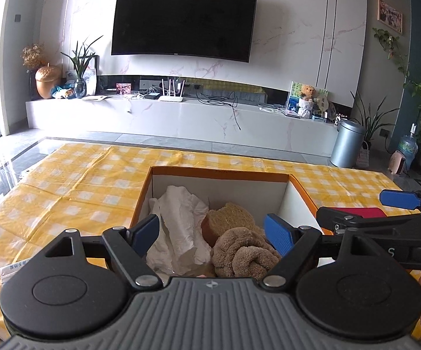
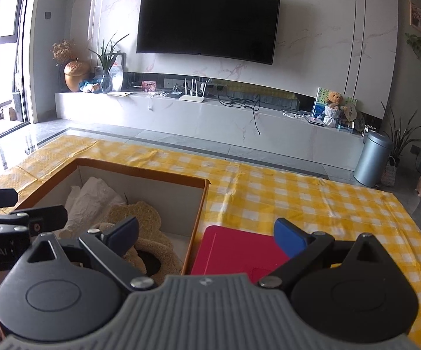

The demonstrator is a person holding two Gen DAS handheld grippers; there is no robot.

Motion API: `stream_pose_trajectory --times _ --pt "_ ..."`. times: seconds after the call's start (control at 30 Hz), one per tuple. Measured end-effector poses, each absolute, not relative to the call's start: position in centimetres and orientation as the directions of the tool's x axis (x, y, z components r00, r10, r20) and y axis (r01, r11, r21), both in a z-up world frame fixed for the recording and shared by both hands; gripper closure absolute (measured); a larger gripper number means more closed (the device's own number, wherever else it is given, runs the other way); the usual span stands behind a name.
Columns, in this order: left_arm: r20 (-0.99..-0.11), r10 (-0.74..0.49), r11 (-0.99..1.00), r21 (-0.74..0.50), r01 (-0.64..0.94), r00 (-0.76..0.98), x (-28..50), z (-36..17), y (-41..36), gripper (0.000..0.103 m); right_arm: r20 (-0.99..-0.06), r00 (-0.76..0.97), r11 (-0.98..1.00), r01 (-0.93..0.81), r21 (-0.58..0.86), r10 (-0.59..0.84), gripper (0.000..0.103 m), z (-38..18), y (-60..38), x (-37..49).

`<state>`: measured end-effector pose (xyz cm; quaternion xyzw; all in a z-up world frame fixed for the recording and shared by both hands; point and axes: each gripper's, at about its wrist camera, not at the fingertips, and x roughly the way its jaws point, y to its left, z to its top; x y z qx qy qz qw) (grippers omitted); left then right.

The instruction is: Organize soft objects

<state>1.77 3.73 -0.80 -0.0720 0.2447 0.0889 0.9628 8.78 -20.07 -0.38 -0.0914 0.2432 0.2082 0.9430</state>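
An orange-rimmed cardboard box (image 1: 219, 172) sits on the yellow checked tablecloth. Inside lie crumpled white paper (image 1: 178, 221), a tan sponge (image 1: 229, 218) and a rolled brown towel (image 1: 244, 252). My left gripper (image 1: 212, 234) is open and empty, hovering over the box's near side above the towel. My right gripper (image 2: 207, 234) is open and empty, straddling the box's right wall (image 2: 194, 233); its left finger is over the sponge (image 2: 140, 213) and towel (image 2: 155, 246), its right finger over a red flat object (image 2: 236, 252) lying beside the box. The right gripper also shows in the left view (image 1: 356, 213).
The tablecloth-covered table (image 2: 312, 204) stretches far and right of the box. Beyond it are a TV console with router and cables (image 1: 171, 97), a wall TV, a metal bin (image 1: 347, 143) and plants. A paper label (image 1: 15, 268) lies at the left.
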Motion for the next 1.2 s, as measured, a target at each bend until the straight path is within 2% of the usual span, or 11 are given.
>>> stream_pose_trajectory --times 0.47,1.2 --pt "-0.436 0.141 0.977 -0.084 -0.195 0.889 1.3 0.0 3.7 0.007 -0.509 0.777 0.882 -0.466 -0.068 0.371 0.006 -0.6 -19.3 8.2" --pt "-0.449 0.135 0.977 -0.087 -0.194 0.883 1.4 -0.4 3.8 0.007 -0.515 0.759 0.856 -0.509 -0.086 0.399 0.006 -0.5 -18.6 7.8"
